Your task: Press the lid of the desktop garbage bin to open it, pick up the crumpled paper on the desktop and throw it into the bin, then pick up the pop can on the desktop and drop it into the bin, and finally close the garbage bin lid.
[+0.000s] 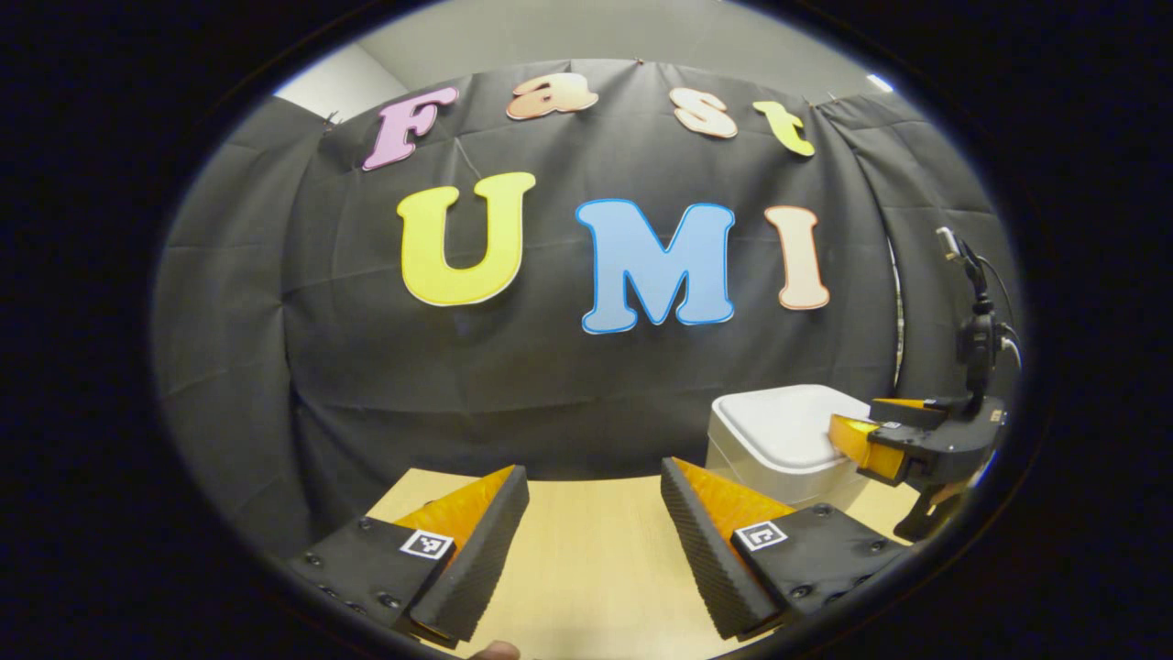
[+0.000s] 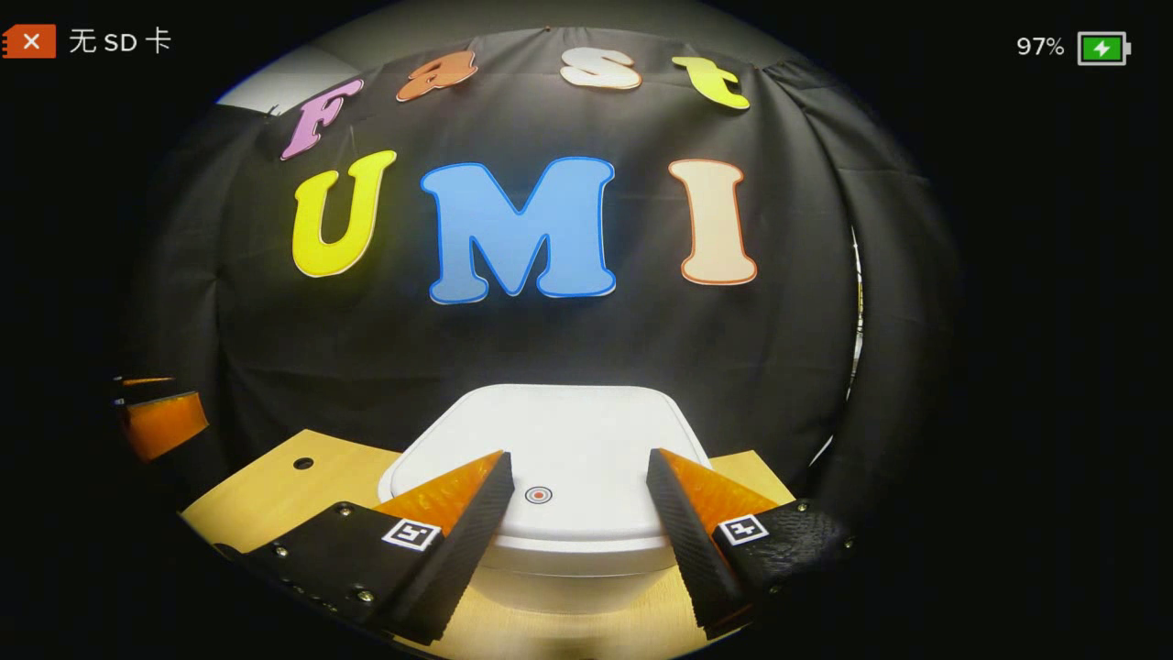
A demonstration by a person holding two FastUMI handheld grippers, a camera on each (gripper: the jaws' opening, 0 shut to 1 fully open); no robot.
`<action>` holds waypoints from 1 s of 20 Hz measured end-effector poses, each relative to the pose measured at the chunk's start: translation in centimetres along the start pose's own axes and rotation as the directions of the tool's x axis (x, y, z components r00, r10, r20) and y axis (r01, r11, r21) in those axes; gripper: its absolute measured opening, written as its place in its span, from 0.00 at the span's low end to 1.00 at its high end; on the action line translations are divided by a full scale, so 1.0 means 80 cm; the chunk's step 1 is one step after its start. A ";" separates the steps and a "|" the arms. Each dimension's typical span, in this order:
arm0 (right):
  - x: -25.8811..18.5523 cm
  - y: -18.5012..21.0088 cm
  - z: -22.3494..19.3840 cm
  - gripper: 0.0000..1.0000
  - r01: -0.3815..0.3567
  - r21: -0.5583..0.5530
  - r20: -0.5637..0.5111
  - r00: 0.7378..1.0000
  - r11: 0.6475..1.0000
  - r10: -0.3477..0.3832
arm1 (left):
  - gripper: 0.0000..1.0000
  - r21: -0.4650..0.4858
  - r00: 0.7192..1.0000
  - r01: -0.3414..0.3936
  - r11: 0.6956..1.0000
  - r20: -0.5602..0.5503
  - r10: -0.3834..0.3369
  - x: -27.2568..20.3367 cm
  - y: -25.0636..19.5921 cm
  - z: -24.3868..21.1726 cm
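Bin (image 2: 559,477) is sitting lid-down (shut) on the wooden table (image 2: 275,495), its red dot at 12 o'clock of the right gripper (image 2: 577,477), whose jaws are gaping wide, gripping nothing. Left gripper (image 1: 594,490) is hovering over bare tabletop, jaws likewise spread and empty, bin at 2 o'clock.

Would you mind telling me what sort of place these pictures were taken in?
Probably a staged recording booth, not a real home: black cloth wall hung behind a bare wooden desktop, with a white lidded garbage bin set out for the task.
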State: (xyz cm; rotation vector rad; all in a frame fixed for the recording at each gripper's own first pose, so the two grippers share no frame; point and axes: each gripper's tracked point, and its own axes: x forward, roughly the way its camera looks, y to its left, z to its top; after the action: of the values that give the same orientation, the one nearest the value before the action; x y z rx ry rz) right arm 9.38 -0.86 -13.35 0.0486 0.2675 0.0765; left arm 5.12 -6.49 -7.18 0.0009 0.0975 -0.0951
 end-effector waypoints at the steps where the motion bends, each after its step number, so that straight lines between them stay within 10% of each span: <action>1: -0.001 0.000 0.000 0.95 0.003 0.009 0.014 1.000 1.000 -0.003 | 1.00 -0.001 1.000 0.000 1.000 -0.003 0.000 0.000 -0.001 -0.001; 20: 0.003 0.000 0.001 0.95 0.021 0.011 0.123 0.992 1.000 -0.022 | 1.00 -0.006 1.000 -0.015 1.000 0.000 0.015 -0.002 0.015 -0.001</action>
State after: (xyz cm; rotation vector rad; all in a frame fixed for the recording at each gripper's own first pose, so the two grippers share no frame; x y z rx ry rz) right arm 9.64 -0.83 -13.31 0.0601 0.1452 0.0508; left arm 5.05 -5.27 -7.28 -0.0043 0.0974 -0.0799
